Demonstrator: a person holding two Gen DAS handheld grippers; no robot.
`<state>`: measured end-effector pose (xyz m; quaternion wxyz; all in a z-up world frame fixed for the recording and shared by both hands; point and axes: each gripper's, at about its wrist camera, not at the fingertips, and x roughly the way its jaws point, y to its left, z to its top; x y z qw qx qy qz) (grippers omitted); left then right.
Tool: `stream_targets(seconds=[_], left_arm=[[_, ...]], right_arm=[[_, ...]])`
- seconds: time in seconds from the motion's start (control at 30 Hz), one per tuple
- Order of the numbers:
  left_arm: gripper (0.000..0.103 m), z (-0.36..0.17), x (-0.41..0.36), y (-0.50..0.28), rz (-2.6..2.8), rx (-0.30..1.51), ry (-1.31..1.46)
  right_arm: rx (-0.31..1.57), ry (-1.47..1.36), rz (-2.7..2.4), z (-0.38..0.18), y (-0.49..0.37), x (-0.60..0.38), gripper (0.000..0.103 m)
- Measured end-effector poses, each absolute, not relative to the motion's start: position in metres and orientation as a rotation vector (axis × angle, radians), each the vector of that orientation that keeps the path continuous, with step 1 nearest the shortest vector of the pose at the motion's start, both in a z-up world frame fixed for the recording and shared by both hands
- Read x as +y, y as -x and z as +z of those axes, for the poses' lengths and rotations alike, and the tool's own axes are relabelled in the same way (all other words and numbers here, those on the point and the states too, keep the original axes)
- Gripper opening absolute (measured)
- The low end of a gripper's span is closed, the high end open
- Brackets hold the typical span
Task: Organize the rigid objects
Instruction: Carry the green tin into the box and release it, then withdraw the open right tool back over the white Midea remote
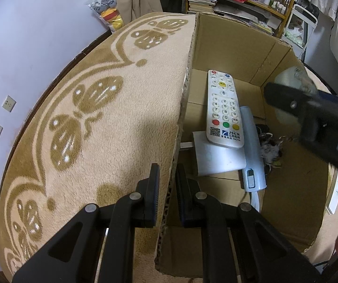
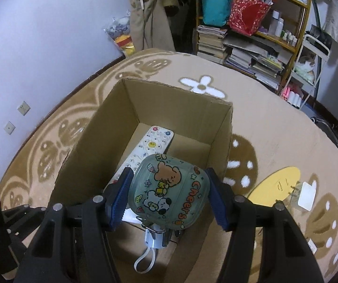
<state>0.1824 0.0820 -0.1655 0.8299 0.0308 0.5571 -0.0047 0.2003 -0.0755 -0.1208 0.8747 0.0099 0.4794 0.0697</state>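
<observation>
While the left gripper (image 1: 167, 184) pinched the near-left wall of the open brown cardboard box (image 1: 228, 47), one finger outside over the beige butterfly-pattern carpet (image 1: 86, 108) and one inside, the right gripper (image 2: 169, 194) held a rounded translucent green case w/ cartoon bear and dog art and "Cheers" lettering (image 2: 169, 188) between its blue pads, above the box opening.

Left wrist view alone showed the box contents ahead of the fingers: a white remote w/ coloured buttons (image 1: 223, 108) lying on a flat white square item (image 1: 218, 158), a pale blue cylindrical device (image 1: 252, 148) beside the remote, and a dark tangle, maybe keys, further right. It caught the right gripper only as a blurred black bar at upper right.

Right wrist view alone showed the case art, plus a yellow round disc (image 2: 275, 188) and small white plug-like block (image 2: 307, 195) on the carpet, right of the box.
</observation>
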Motion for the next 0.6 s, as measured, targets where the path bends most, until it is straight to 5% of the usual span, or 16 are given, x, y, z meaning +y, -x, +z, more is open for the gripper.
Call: stream_targets(seconds=[0.47,0.6], left_arm=[[0.013,-0.164,0.083,-0.183,-0.014,1.181,-0.059],[0.013,-0.164,0.083,-0.183,-0.013,1.181,-0.065]], right_arm=[[0.966,-0.013,0.136,-0.108,-0.2,-0.078,0.066],[0.932,-0.004,0.124,-0.095,-0.193,-0.083,0.087]])
